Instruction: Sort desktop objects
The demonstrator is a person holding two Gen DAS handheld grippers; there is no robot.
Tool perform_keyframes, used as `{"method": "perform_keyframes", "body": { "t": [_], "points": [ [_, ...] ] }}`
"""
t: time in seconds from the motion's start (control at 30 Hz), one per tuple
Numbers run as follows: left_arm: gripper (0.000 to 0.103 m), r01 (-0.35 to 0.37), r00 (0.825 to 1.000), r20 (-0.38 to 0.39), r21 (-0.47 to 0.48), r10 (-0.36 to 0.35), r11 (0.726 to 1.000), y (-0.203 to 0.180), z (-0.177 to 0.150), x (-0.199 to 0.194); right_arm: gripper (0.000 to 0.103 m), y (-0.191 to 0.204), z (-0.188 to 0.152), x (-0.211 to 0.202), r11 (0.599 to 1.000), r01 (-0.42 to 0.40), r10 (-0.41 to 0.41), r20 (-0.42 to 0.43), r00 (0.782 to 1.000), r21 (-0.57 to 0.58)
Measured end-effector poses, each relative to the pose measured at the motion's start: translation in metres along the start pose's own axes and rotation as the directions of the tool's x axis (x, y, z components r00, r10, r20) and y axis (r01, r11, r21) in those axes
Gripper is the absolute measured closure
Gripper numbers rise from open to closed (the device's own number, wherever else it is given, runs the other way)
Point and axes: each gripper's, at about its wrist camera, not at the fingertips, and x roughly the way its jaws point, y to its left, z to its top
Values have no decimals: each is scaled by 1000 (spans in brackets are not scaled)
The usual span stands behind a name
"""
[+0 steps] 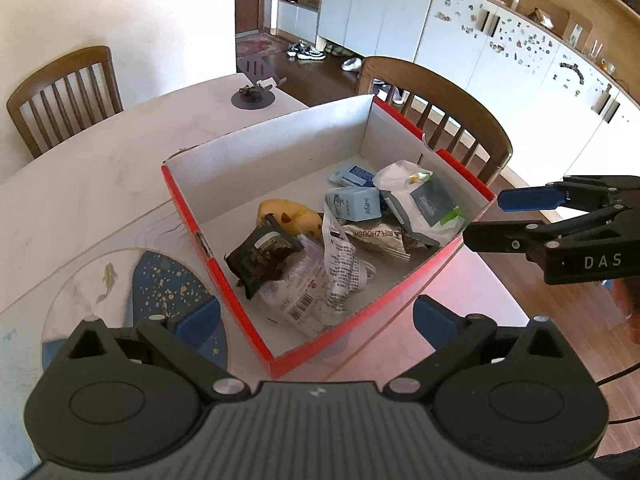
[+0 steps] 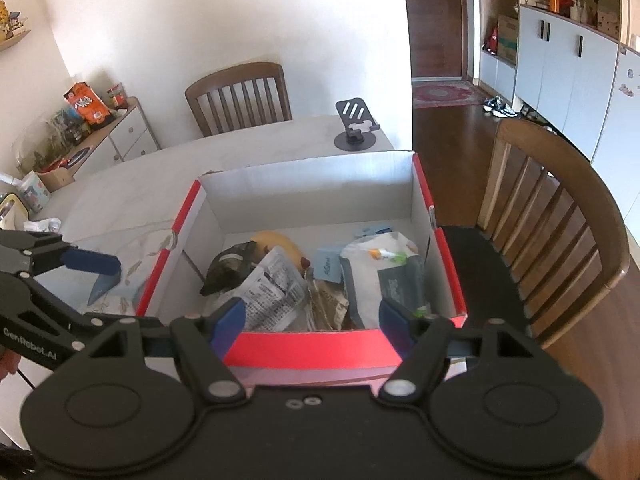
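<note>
A red cardboard box [image 1: 188,216] [image 2: 312,348] with a white inside stands on the pale table [image 1: 100,168]. In it lie a black packet [image 1: 262,258] [image 2: 230,266], a yellow soft item [image 1: 288,214] [image 2: 280,242], small blue cartons [image 1: 354,202], a printed white wrapper [image 1: 340,264] [image 2: 272,292] and a wipes pack [image 1: 428,204] [image 2: 400,284]. My left gripper [image 1: 316,320] [image 2: 116,292] hangs open above the box's near corner, holding nothing. At the box's other side my right gripper [image 2: 312,316] [image 1: 492,216] is open and empty too.
A dark phone stand [image 1: 254,92] [image 2: 356,128] sits at the table's far end. Wooden chairs [image 1: 64,96] [image 2: 560,220] stand around the table. A round fish-pattern placemat [image 1: 132,292] lies beside the box. A low cabinet [image 2: 128,132] with snack bags stands by the wall.
</note>
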Motion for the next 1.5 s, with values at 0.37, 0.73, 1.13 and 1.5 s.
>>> {"method": "perform_keyframes", "body": {
  "t": [0.37,0.73,1.13,1.5],
  "points": [
    [0,-21,998,64,-26,22,999,-7,-13,-18,29,9,-10,-12,999,41,-39,51,998,-26],
    [0,-32,997,63,-50,36,998,-4,-19,-15,30,15,-26,-9,999,34,-34,32,999,-17],
    [0,-21,999,37,-69,23,997,-2,-22,-7,29,12,-27,-4,1000,31,-31,15,999,0],
    [0,-10,999,39,-52,12,999,-6,-23,-6,29,8,-29,-5,999,40,-40,11,999,14]
  ]
}}
